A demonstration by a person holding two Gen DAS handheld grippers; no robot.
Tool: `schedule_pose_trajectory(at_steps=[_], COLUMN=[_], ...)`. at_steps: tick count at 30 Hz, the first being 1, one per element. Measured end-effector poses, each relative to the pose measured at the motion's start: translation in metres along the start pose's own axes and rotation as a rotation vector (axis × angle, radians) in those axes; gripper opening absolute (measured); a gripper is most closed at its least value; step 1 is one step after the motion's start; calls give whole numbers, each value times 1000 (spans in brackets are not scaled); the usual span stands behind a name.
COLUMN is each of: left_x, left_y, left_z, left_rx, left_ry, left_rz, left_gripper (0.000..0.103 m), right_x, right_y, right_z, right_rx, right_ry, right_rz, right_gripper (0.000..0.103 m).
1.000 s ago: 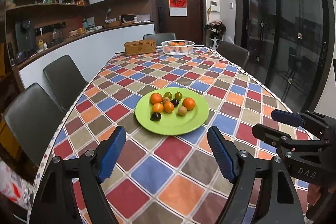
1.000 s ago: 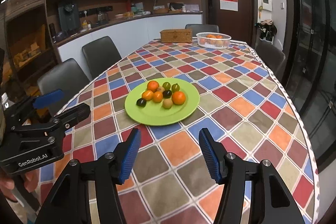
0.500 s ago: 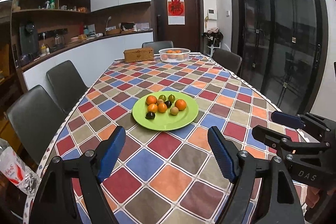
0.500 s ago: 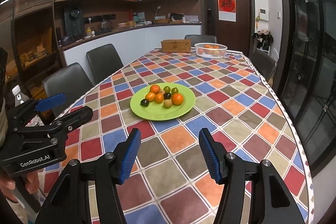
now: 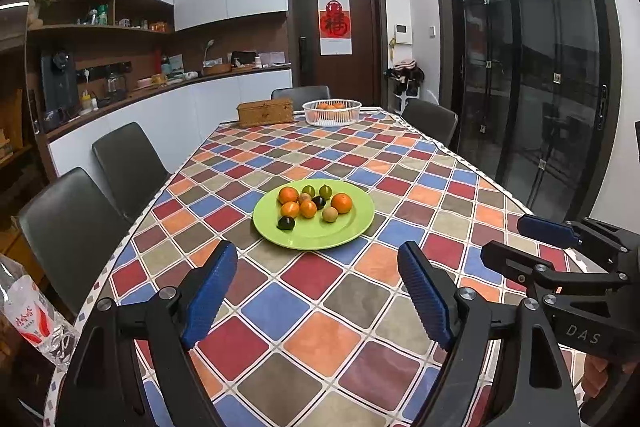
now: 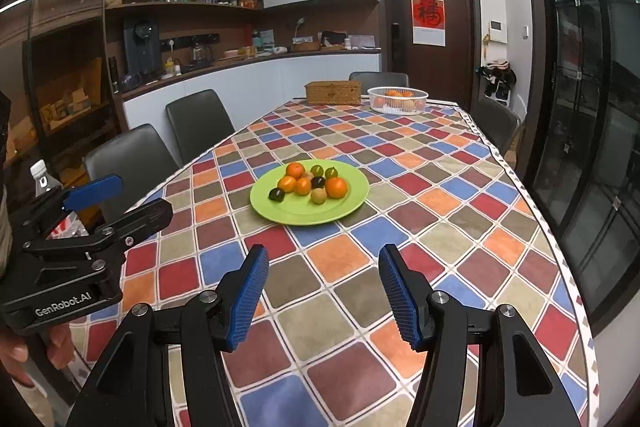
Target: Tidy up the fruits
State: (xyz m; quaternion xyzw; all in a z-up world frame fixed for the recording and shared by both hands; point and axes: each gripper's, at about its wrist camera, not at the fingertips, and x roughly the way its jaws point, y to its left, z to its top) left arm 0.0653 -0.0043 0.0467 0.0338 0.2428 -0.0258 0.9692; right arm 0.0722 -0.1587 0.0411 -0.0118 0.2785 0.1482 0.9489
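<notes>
Fruits [image 5: 312,205] sit heaped on the green plate [image 5: 352,231] mid-table, well apart from our tools. We hold the left gripper [image 5: 320,297] and right gripper [image 6: 324,291] wide open, both empty. We judge the small round pieces light but prone to roll — best pinched across the middle, gently, since the dark ones look soft.

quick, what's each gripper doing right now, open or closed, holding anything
Left gripper: open, holding nothing, short of the green plate.
Right gripper: open, holding nothing, also short of the plate.
</notes>
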Motion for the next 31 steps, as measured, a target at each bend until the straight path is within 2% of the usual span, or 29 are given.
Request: schedule_pose_trajectory(at_steps=[3,14,16,31], left_x=[0,-6,-7,-15], left_y=[0,0,0,3], left_z=[1,-1,-1,-1], left_rx=[2,10,7,-16], left_ry=[1,-4,-6,-15], left_rz=[-1,14,15,45], left_gripper=[83,95,103,103], right_x=[-1,-5,-6,-13], right_y=[0,-4,-4,-8], right_z=[0,-3,-4,-6], right_rx=[3,7,6,10], right_ry=[1,-4,-6,-10], right_rz=[-2,-6,-9,-15], right_gripper=[58,58,58,58])
